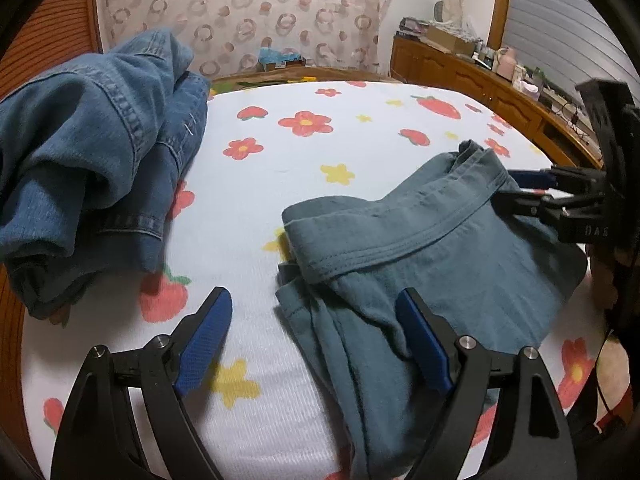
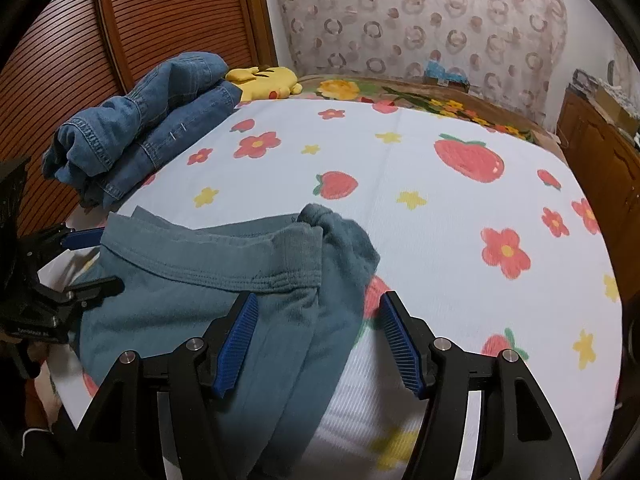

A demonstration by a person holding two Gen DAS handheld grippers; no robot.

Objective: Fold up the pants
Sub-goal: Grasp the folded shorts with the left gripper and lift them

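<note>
Folding teal pants (image 1: 420, 240), lying on bed sheet (image 1: 260, 152) w/ waistband doubled over. Left tongs (image 1: 316, 320) and right tongs (image 2: 316, 332) both wide, holding nothing. Best: nip edge at 9 & 3 o'clock, lift evenly, lay flat. Jeans (image 1: 92, 140) sit at 10 o'clock, apart.

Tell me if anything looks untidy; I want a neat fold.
The teal pants lie bunched, one corner humped up past the waistband. The denim garments sit in a rumpled heap at the bed edge. Nothing looks damaged.
</note>
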